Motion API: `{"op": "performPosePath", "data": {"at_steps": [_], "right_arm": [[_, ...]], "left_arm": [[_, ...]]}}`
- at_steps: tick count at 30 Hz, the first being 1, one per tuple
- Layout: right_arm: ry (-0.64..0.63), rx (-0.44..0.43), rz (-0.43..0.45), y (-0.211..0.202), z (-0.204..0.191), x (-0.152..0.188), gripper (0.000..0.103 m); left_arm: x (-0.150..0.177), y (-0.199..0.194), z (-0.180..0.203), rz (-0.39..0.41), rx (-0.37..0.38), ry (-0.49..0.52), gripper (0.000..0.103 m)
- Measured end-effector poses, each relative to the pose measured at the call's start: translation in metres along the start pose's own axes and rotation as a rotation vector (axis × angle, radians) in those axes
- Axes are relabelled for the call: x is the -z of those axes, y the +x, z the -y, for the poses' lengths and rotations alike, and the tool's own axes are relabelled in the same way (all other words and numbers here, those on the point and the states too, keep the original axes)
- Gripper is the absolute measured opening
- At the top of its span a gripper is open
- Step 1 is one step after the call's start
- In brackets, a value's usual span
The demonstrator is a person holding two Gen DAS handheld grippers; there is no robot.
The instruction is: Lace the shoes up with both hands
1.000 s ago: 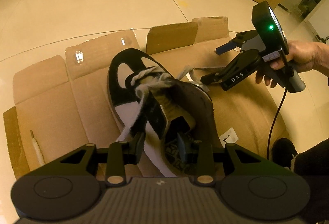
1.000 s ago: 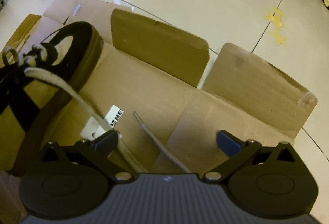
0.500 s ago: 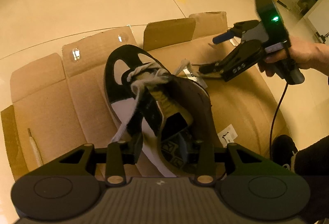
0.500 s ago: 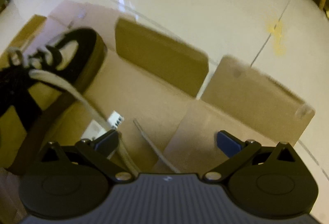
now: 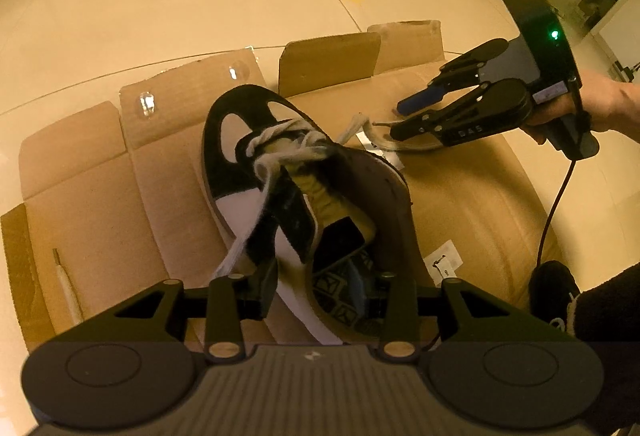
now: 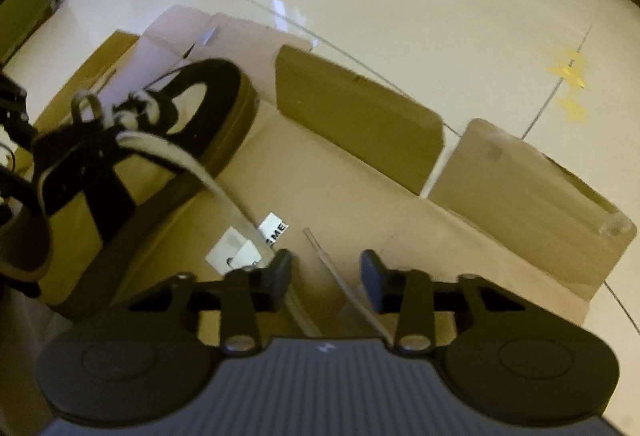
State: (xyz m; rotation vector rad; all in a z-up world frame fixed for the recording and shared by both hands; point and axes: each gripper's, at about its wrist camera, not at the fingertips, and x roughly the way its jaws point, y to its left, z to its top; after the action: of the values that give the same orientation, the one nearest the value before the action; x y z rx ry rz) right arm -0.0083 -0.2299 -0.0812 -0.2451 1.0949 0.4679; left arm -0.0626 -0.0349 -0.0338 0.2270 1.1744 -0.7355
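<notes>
Jaws of the right tool [image 6: 325,272] are closing from wide apart around the pale flat shoelace's free end [image 6: 340,276], not yet pinched, while the left tool [image 5: 320,288] stays clamped on the black-and-white suede sneaker's collar [image 5: 296,276], readying threading.

the left gripper [image 5: 316,286] points steeply down, its jaws partly closed and clamped on what sits between them, one finger [image 5: 264,286] outside and the other inside. the right gripper [image 6: 326,274] also tilts steeply down; its jaws are closing, a gap left between the pads, a cord-like strand running through it. a bare hand [image 5: 596,108] grasps its handle.
</notes>
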Motion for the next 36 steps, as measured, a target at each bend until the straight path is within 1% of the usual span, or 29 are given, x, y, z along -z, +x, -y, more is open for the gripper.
{"op": "performPosePath", "data": {"at_steps": [3, 5, 7, 8, 12, 13, 15, 17, 19, 21, 24, 25, 28, 32, 34, 36], "right_arm": [[-0.034, 0.022, 0.000, 0.001, -0.002, 0.001, 0.015], [-0.054, 0.026, -0.002, -0.019, 0.019, 0.015, 0.015], [-0.087, 0.026, -0.003, -0.017, 0.015, 0.015, 0.008], [-0.099, 0.023, -0.004, -0.017, 0.014, 0.013, 0.001], [-0.158, 0.033, -0.007, -0.017, 0.006, 0.008, 0.001], [-0.157, 0.032, -0.002, -0.017, 0.006, 0.007, 0.001], [-0.135, 0.022, 0.037, -0.028, 0.003, 0.000, 0.001], [-0.129, 0.015, 0.068, -0.035, -0.001, -0.006, 0.001], [-0.123, -0.003, 0.105, -0.057, 0.002, -0.007, 0.001], [-0.132, -0.042, 0.151, -0.076, -0.007, -0.016, 0.001], [-0.172, -0.090, 0.194, -0.090, -0.026, -0.028, 0.001], [-0.180, -0.100, 0.199, -0.094, -0.028, -0.029, 0.001], [-0.230, -0.165, 0.205, -0.094, -0.051, -0.037, 0.001], [-0.251, -0.213, 0.188, -0.097, -0.059, -0.033, 0.001], [-0.255, -0.236, 0.176, -0.092, -0.064, -0.034, 0.001], [-0.271, -0.246, 0.171, -0.088, -0.069, -0.035, 0.001]], "left_arm": [[0.000, -0.001, 0.000, 0.005, -0.001, -0.003, 0.039], [-0.001, -0.002, -0.001, 0.012, -0.003, -0.007, 0.039], [-0.002, -0.003, -0.002, 0.022, -0.006, -0.012, 0.039], [-0.002, -0.004, -0.002, 0.030, -0.010, -0.017, 0.039], [-0.004, -0.006, -0.004, 0.060, -0.031, -0.024, 0.039], [-0.005, -0.007, -0.003, 0.071, -0.037, -0.021, 0.037], [-0.007, -0.009, -0.002, 0.097, -0.049, -0.010, 0.031], [-0.008, -0.009, -0.002, 0.104, -0.049, -0.003, 0.027], [-0.009, -0.008, -0.002, 0.106, -0.047, 0.000, 0.026], [-0.009, -0.009, 0.000, 0.111, -0.054, 0.005, 0.024], [-0.008, -0.011, 0.001, 0.118, -0.065, 0.014, 0.020], [-0.008, -0.012, 0.001, 0.121, -0.068, 0.016, 0.018], [-0.007, -0.015, 0.001, 0.129, -0.080, 0.019, 0.014], [-0.006, -0.016, -0.009, 0.136, -0.049, -0.056, 0.011], [-0.006, -0.018, -0.019, 0.139, -0.009, -0.132, 0.011], [-0.004, -0.019, -0.035, 0.145, 0.047, -0.244, 0.009]]}}
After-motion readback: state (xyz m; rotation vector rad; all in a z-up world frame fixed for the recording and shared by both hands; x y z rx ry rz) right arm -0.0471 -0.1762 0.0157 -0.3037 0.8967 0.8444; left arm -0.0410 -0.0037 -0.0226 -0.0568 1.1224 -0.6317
